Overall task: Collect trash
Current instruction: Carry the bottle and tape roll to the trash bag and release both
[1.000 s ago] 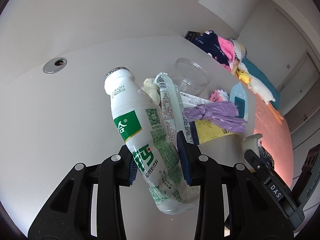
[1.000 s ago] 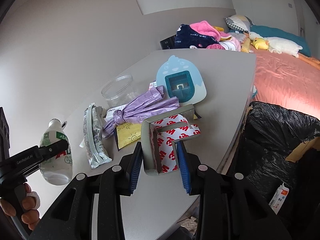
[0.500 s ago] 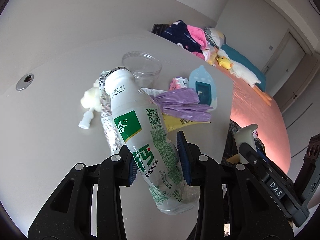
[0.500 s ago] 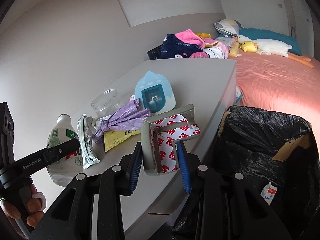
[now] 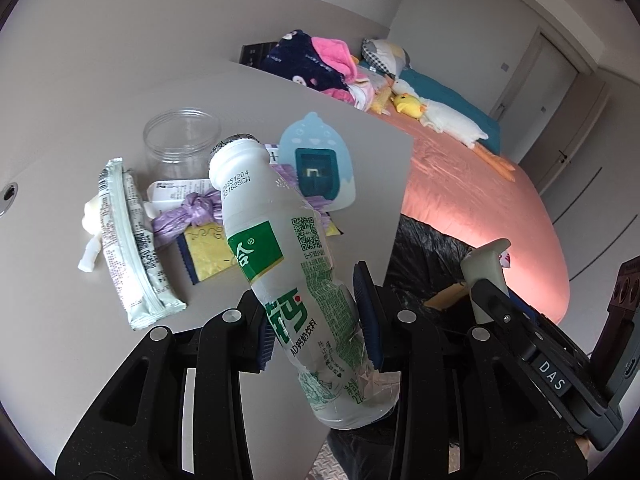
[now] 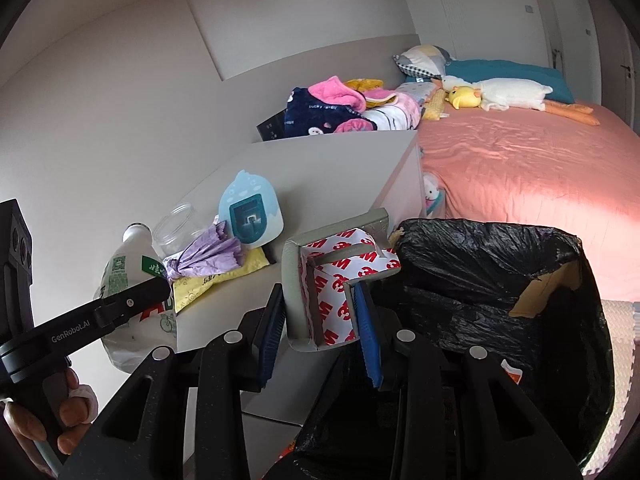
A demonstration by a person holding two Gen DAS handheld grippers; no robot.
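My left gripper (image 5: 316,320) is shut on a white plastic drink bottle (image 5: 280,264) with a green label, held tilted above the table's right edge. The same bottle (image 6: 128,280) and the left gripper's arm show at the left of the right wrist view. My right gripper (image 6: 320,316) is shut on a grey foam corner strip (image 6: 332,276) backed with red-and-white tape liner. It hangs over the near rim of a bin lined with a black bag (image 6: 492,280). That bin (image 5: 424,252) sits just past the table edge, below the bed.
On the grey table (image 5: 80,128) lie a silver snack wrapper (image 5: 132,240), a purple bag (image 5: 192,212), a yellow packet (image 5: 208,252), a clear jar (image 5: 180,140) and a blue card (image 5: 320,164). A bed (image 6: 520,168) with clothes and a plush duck stands behind.
Both grippers have swung right, off the table toward the black bin, each keeping its load. The bin has grown large in the right wrist view and now shows in the left one.
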